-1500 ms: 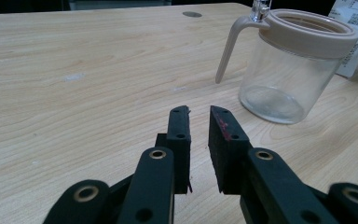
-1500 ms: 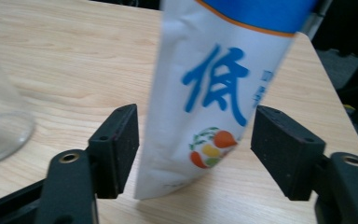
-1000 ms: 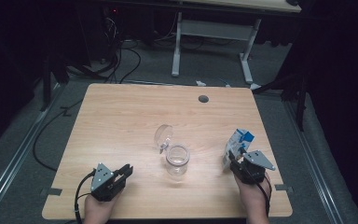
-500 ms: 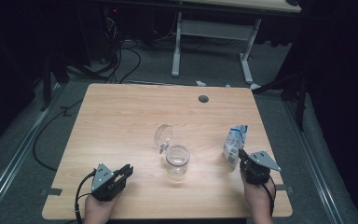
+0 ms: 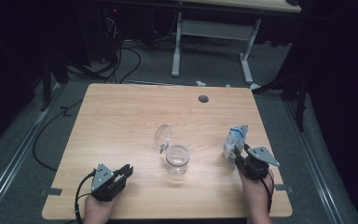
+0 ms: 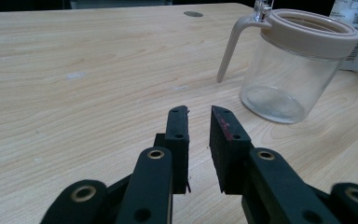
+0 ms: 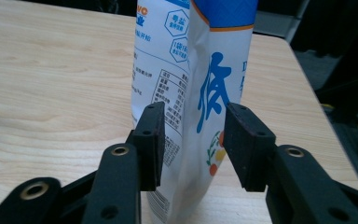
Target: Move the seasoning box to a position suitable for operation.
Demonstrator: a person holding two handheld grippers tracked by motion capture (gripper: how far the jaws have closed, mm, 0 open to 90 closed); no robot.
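— Wooden table (image 5: 121,121) from above: jar (image 5: 177,160) mid-table, pouch (image 5: 234,141) upright between the right gripper (image 5: 238,157) jaws, which just reopened.
— Gripping it?
— Right gripper view: pads flank it, contact unclear; pouch top cut off.
— Left gripper (image 6: 199,122)?
— Its view: jaws slightly apart, empty; jar ahead.

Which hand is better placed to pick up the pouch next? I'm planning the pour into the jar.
Right, probably. The right gripper already straddles the upright pouch, its jaws just reopened. The left gripper rests empty near the table edge, beyond the open jar.
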